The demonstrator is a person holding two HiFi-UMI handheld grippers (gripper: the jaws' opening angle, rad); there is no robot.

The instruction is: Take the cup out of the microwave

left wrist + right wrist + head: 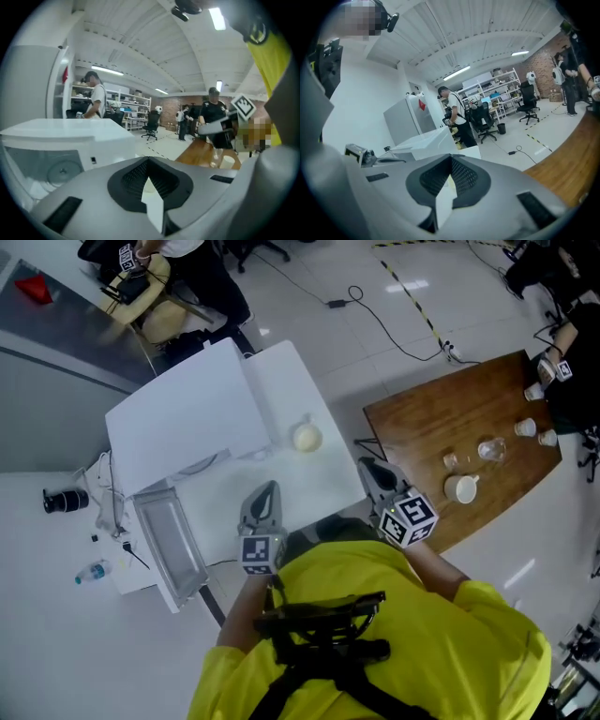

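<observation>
A cream cup (306, 437) stands on the white table (319, 484), just right of the white microwave (187, 418). The microwave's door (169, 545) hangs open toward me, and its glass turntable (61, 171) shows bare in the left gripper view. My left gripper (269, 487) hovers over the table in front of the microwave, jaws shut with nothing in them (150, 180). My right gripper (367, 467) is at the table's right edge, near the cup, also shut and empty (449, 180). Both sit below the cup in the head view and touch nothing.
A wooden table (441, 418) at right carries a white mug (461, 488), glasses and small cups. A water bottle (94, 571) and a black lens (64, 500) lie left of the microwave. People stand at the back, and cables cross the floor.
</observation>
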